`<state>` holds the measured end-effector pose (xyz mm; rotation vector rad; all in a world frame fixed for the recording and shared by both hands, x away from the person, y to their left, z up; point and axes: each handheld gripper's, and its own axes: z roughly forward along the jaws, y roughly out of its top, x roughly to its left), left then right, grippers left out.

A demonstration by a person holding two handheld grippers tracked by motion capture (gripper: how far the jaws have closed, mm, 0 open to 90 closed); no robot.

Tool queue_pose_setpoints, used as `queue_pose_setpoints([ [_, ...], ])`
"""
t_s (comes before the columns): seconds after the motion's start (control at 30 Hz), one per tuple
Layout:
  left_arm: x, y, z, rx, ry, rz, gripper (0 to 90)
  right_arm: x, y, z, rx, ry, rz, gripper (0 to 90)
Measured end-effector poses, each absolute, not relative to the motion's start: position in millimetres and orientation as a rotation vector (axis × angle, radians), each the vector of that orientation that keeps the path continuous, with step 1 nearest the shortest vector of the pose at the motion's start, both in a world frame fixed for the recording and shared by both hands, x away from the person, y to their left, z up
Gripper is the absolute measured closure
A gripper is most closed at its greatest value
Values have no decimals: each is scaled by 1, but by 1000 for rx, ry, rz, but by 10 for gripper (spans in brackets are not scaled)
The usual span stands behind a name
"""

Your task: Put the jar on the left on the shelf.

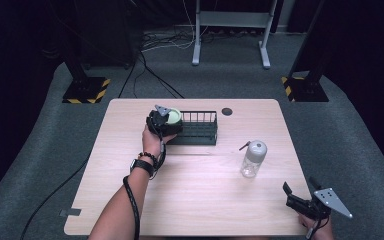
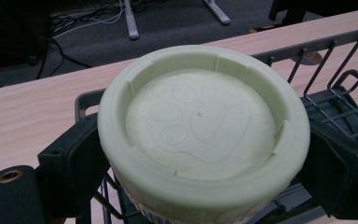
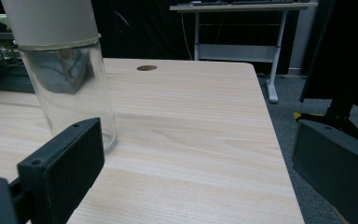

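Note:
A pale green round cup (image 2: 204,135) with a paw print on its upturned base sits between the jaws of my left gripper (image 1: 166,121), which is shut on it. The cup (image 1: 173,116) is at the left end of the black wire rack (image 1: 199,128), over its rim (image 2: 307,46). My right gripper (image 1: 298,194) stands open near the table's front right corner, with nothing between its jaws. A clear glass bottle (image 1: 253,159) with a grey cap stands upright on the table, just ahead and left of that gripper, and looms close in the right gripper view (image 3: 70,70).
The light wooden table (image 1: 195,200) has a round cable hole (image 1: 226,111) at the back. Behind it stand a white desk frame (image 1: 230,30), black stands with yellow-striped feet (image 1: 86,90), and loose cables on the grey carpet.

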<state>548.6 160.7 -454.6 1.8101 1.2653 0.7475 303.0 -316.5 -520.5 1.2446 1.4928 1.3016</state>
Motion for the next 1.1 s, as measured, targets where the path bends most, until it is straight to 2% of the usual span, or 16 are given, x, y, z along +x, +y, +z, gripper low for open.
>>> queue_pose_setpoints([
  [0.37,547,164,-454,1801,1261,707,98,303,-316,-521,1242,1498,1296,16],
  [0.57,541,167,-451,1769,1233,672,2,303,-316,-521,1242,1496,1295,16],
  [1.1,509,193,-456,1678,1215,698,1,303,-316,-521,1240,1496,1298,16],
])
